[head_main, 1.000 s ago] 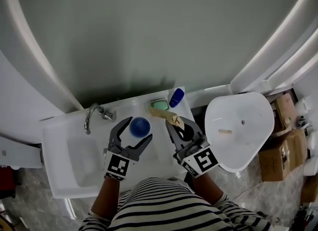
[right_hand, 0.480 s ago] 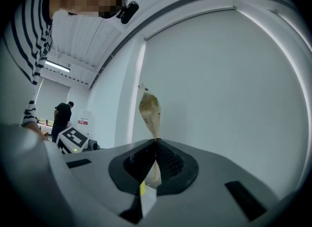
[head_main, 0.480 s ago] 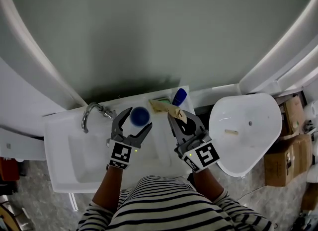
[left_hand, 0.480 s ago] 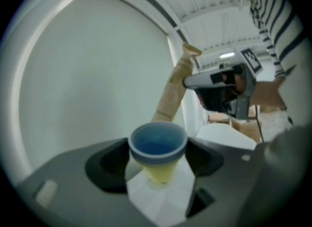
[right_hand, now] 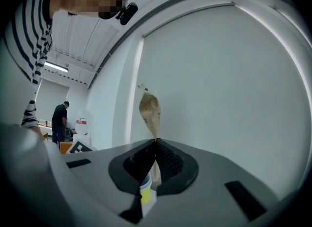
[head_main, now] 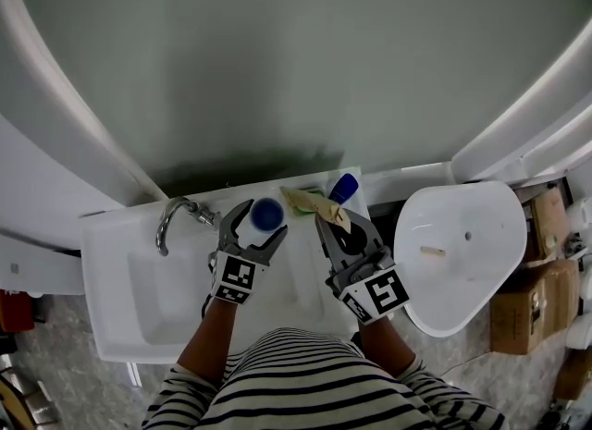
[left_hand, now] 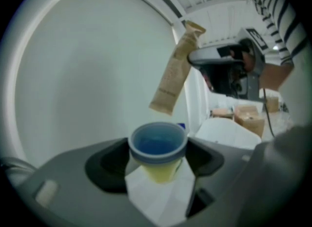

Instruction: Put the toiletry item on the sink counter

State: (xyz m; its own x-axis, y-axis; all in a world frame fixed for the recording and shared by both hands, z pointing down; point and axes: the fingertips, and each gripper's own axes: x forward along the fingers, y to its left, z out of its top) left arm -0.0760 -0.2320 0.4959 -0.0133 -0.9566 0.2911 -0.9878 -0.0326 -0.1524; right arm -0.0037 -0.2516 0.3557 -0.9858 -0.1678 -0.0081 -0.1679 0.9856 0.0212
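A bottle with a blue cap and a yellowish body sits between the wide jaws of my left gripper, which is shut on it over the white sink counter, just right of the faucet. In the left gripper view the cap faces the camera, between that gripper's dark pads. My right gripper is shut on the lower end of a tan paper sachet, which stands up from the closed jaws as a slim pouch. The sachet hangs beside the bottle.
A blue bottle and a green soap stand at the counter's back right corner. The sink basin lies to the left. A white rounded fixture with a small stick on it is to the right, with cardboard boxes beyond it.
My left gripper has carried the blue-capped bottle toward the back of the counter and lower. The right gripper with the sachet has shifted slightly toward the wall.
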